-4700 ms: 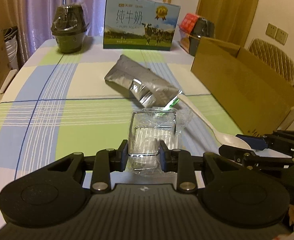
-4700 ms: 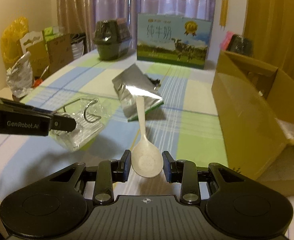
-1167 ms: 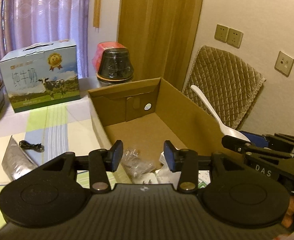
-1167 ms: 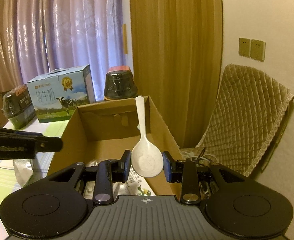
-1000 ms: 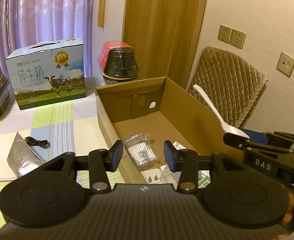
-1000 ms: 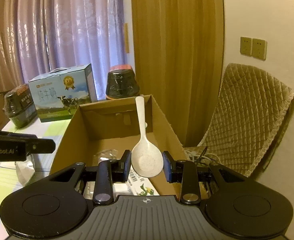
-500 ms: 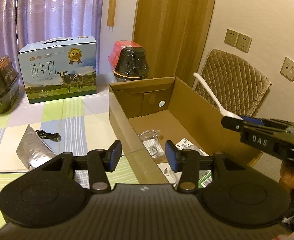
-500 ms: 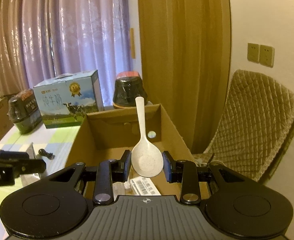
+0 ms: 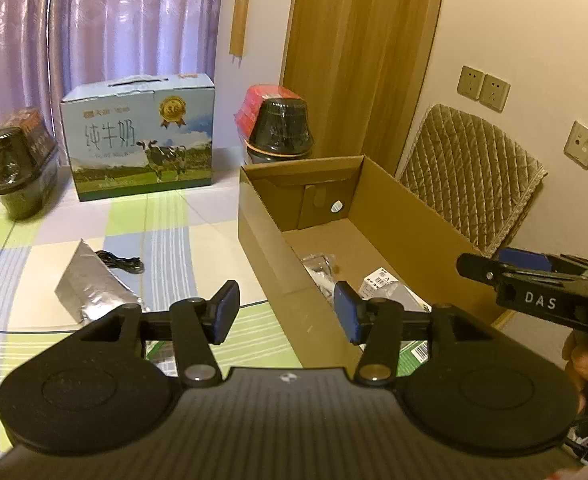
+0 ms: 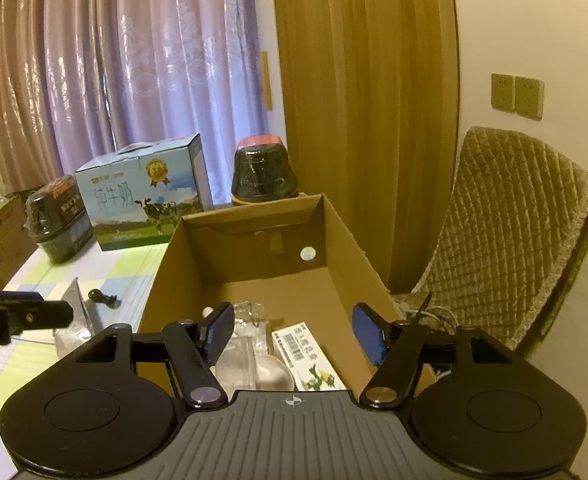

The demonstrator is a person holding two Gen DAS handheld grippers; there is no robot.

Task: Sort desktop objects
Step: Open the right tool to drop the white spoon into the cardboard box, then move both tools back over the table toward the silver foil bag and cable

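The open cardboard box (image 9: 398, 216) stands at the table's right edge. Inside the box (image 10: 233, 256) lie a white spoon (image 10: 271, 372), a clear plastic pack (image 10: 249, 320) and a printed packet (image 10: 306, 354). My right gripper (image 10: 294, 332) hovers open over the box's near end, nothing between its fingers. It shows from the side as the right gripper (image 9: 470, 268), held by a hand. My left gripper (image 9: 285, 314) is open and empty above the box's left wall. A silver pouch (image 9: 89, 292) and a black cable (image 9: 121, 264) lie on the checked tablecloth.
A blue milk carton (image 9: 141, 132) stands at the back of the table, with dark wrapped jars at the far left (image 9: 17, 164) and behind the box (image 9: 281, 128). A quilted chair (image 10: 510, 240) stands right of the box. Curtains hang behind.
My right gripper has opened and the white spoon has dropped into the box. The left gripper has drawn back and to the left, staying open.
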